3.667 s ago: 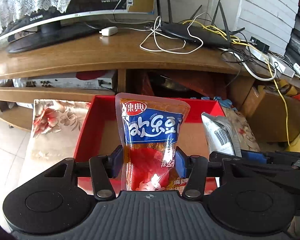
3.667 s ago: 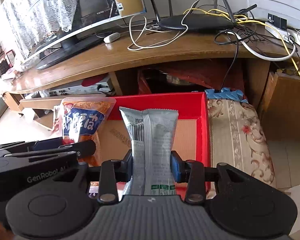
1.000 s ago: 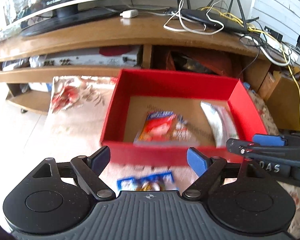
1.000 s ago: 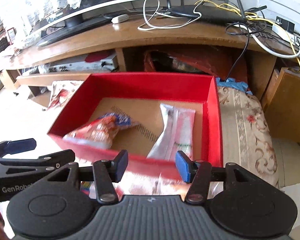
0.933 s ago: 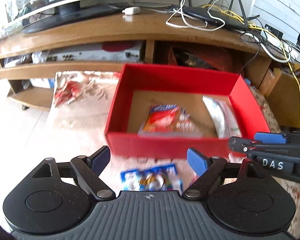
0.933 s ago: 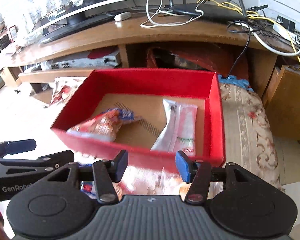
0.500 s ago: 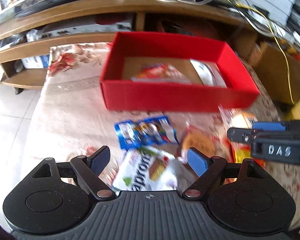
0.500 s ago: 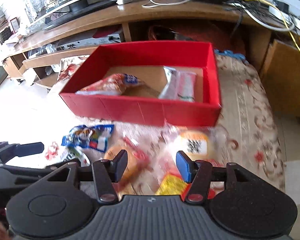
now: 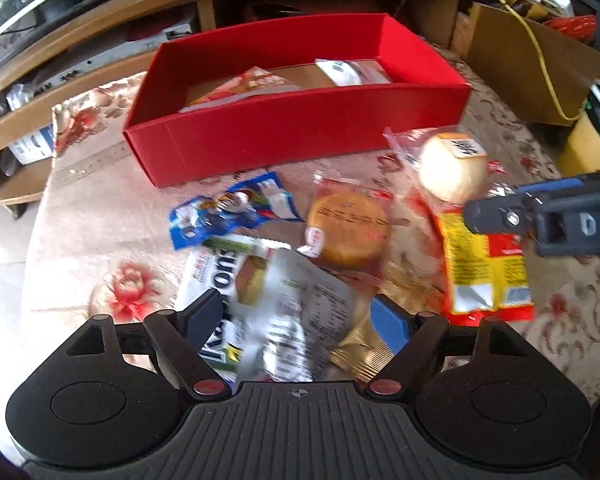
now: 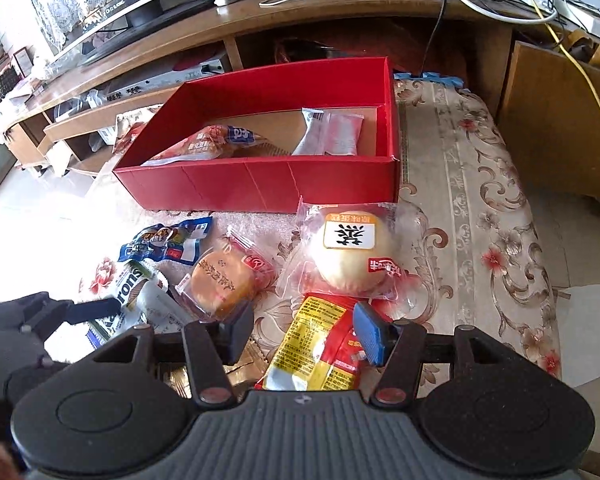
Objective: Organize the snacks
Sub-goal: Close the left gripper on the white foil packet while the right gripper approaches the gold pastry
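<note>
Snacks lie loose on the flowered cloth (image 10: pixel 476 208) before the red box (image 10: pixel 260 184). Left gripper (image 9: pixel 296 320), jaws just narrowing, straddles a white packet (image 9: pixel 292 304) unpinched; right gripper (image 10: pixel 304 332), jaws just widening, straddles a yellow packet (image 10: pixel 316 340).

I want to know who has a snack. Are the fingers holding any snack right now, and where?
No. Both grippers are open. The left gripper has been closing over the silver packet; the right gripper, opening, hovers over the yellow-red packet.

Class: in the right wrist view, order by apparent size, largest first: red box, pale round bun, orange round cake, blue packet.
1. red box
2. pale round bun
3. orange round cake and blue packet look alike; no ranking.
</note>
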A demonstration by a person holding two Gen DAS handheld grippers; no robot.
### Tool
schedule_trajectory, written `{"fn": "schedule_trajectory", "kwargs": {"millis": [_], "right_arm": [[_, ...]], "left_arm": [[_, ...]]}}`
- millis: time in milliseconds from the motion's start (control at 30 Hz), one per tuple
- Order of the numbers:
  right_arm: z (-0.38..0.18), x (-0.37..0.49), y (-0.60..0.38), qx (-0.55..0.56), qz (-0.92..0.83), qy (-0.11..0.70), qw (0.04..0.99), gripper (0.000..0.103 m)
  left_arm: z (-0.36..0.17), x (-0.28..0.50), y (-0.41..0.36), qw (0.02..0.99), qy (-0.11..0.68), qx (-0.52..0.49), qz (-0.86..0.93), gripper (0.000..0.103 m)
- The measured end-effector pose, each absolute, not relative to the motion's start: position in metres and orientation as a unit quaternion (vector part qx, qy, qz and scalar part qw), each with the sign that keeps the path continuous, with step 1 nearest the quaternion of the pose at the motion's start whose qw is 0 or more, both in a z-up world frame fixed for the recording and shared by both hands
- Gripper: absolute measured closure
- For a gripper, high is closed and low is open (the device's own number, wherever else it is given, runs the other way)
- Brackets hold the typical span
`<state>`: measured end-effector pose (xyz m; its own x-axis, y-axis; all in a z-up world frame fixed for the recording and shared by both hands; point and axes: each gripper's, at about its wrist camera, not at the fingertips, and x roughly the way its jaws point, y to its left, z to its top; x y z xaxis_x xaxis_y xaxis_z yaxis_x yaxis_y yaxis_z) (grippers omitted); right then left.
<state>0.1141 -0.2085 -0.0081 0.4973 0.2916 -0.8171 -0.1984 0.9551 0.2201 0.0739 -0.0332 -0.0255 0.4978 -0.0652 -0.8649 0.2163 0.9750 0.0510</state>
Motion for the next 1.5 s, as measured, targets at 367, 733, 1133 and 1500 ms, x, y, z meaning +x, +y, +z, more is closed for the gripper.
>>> {"fn": "schedule_trajectory", "kwargs": {"millis": [367, 733, 1133, 1500], "right_arm": [[-0.006, 0.104, -0.219, 0.060, 0.152, 0.481, 0.862, 0.045], [-0.007, 0.101, -0.225, 0.064, 0.157, 0.480, 0.861, 0.045], [-0.004, 0.092, -0.216, 0.050, 0.177, 0.478, 0.859, 0.045], [-0.011, 0.090, -0.209, 0.038, 0.177, 0.489, 0.853, 0.045]], "left_arm": [[-0.028, 0.050, -0.046, 0.845, 0.512, 0.044, -0.150, 0.023], [-0.042, 0.062, -0.031, 0.843, 0.533, 0.006, -0.079, 0.031], [-0.041, 0.029, -0.022, 0.835, 0.544, 0.014, -0.082, 0.051], [-0.046, 0.060, -0.040, 0.846, 0.528, 0.043, -0.062, 0.035]]}}
